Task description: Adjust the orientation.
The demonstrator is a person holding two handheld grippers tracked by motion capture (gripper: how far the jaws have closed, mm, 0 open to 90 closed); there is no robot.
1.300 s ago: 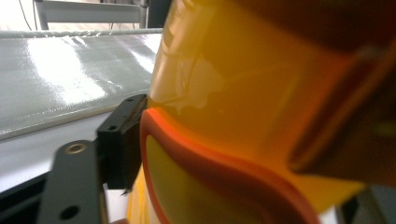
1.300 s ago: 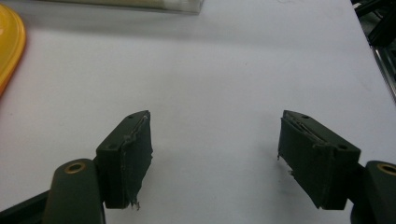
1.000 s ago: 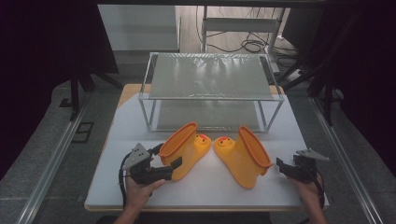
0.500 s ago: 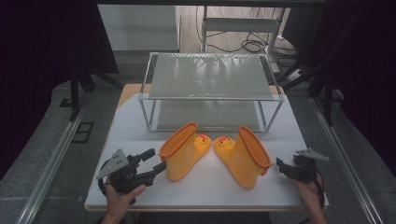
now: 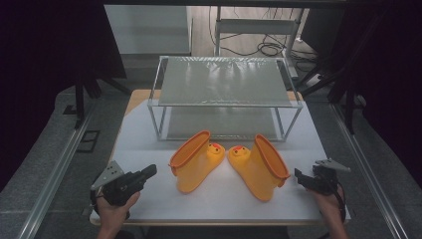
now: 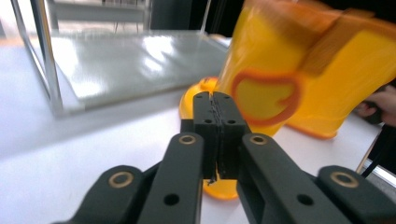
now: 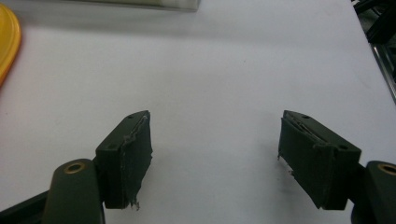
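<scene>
Your white tabletop [image 5: 149, 144] carries a two-tier metal rack [image 5: 224, 82] at the back, with dark curtains and floor cables beyond. The two yellow rain boots [image 5: 196, 162] stand toe to toe at the middle, just before the rack. Your left gripper [image 5: 149, 172], near the left boot, has just closed its jaws on nothing. Your right gripper [image 5: 298, 175] rests wide open and holds nothing.

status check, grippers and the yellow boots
Left gripper just closed, shut on nothing, beside left boot. Right gripper open, beside right boot. Nothing in between.
</scene>
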